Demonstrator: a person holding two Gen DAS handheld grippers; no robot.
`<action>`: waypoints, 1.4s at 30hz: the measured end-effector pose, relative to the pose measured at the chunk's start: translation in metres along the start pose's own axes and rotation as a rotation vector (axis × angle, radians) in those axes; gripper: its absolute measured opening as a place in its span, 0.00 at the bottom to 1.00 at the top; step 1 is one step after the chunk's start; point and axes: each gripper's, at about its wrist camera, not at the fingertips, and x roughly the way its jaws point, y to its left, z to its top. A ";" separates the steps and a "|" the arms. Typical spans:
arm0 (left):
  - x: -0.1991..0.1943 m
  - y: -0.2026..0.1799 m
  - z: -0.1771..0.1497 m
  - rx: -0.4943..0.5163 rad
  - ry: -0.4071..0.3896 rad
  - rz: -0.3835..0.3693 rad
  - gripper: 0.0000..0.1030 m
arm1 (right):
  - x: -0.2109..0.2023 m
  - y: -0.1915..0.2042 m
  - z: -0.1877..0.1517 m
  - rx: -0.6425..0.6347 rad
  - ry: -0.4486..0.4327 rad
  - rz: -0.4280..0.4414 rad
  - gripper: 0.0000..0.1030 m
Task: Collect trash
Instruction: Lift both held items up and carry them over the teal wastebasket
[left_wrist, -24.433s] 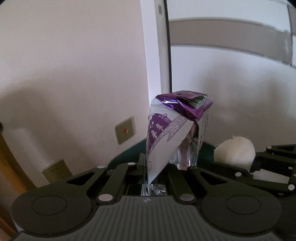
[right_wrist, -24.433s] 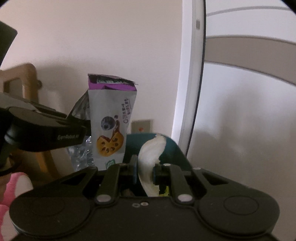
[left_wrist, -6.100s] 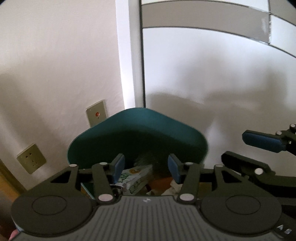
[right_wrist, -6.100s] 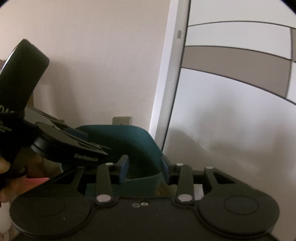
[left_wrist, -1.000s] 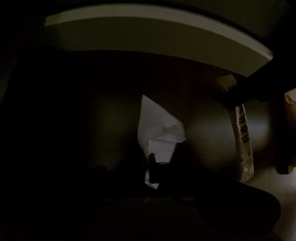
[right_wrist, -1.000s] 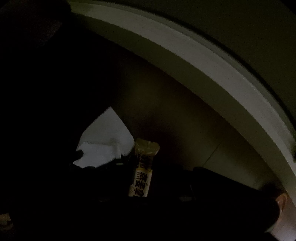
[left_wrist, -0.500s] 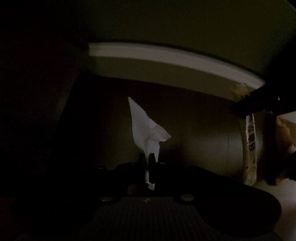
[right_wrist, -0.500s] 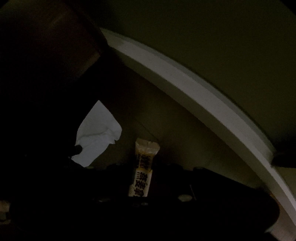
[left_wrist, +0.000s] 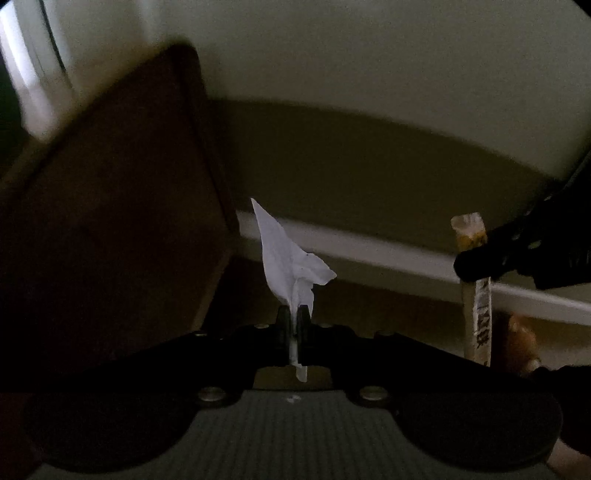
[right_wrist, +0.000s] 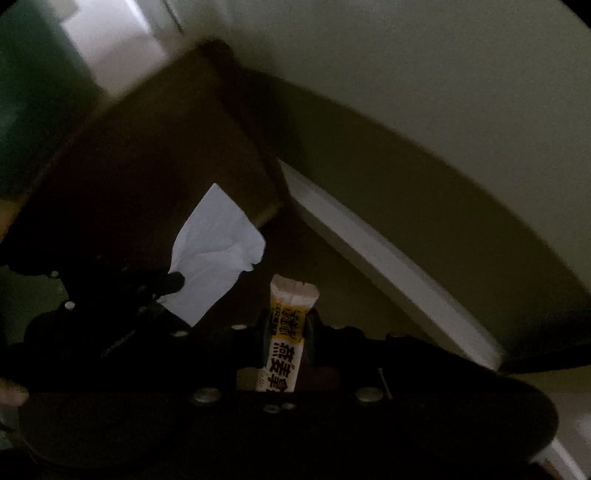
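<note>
Two grippers, two trash pieces, one each. Left gripper (left_wrist: 294, 325) clenching around one white tissue (left_wrist: 291, 258), sticking up between jaws. Right gripper (right_wrist: 287, 332) pinching one yellow-white snack wrapper (right_wrist: 286, 332), standing upright in jaws. Beyond: one brown wooden panel (left_wrist: 110, 221), one white baseboard (left_wrist: 369, 254), pale wall (left_wrist: 369, 74).

Left view showing wrapper edge-on, thin; right view showing printed face and tissue broadside. Right view alone catching dark green shape (right_wrist: 33, 74), possibly bin, too blurred.
</note>
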 end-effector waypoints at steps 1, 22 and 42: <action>-0.016 0.000 0.003 -0.006 -0.017 0.001 0.03 | -0.013 0.003 0.000 -0.007 -0.013 0.003 0.17; -0.286 0.007 0.029 -0.009 -0.323 0.084 0.03 | -0.319 0.087 0.015 -0.282 -0.412 -0.013 0.17; -0.453 0.061 0.079 0.016 -0.584 0.345 0.03 | -0.432 0.216 0.055 -0.473 -0.766 -0.029 0.16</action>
